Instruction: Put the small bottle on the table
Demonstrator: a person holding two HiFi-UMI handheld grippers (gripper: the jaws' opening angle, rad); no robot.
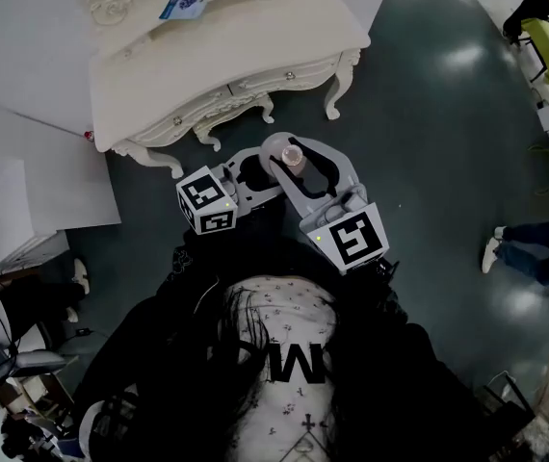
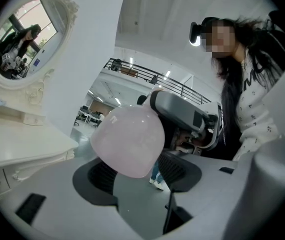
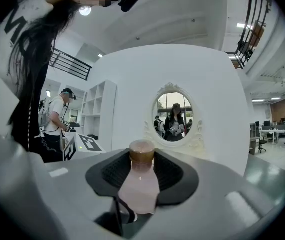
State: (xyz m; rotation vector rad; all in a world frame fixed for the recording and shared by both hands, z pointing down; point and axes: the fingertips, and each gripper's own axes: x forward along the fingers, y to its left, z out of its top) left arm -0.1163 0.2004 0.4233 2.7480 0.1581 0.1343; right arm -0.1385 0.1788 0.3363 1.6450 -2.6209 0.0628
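Small bottle [image 3: 138, 189]: pink, likely light, slick, breakable. Your right hand-held gripper [image 3: 142, 171] pinches its body; left hand-held gripper [image 2: 137, 176] spread. Grip mid-body.

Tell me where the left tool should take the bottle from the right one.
Grip the bottle by its wide pink lower body, coming from below. Its rounded base points at the open left tool and looks free, while the right tool pinches the body just under the cap.
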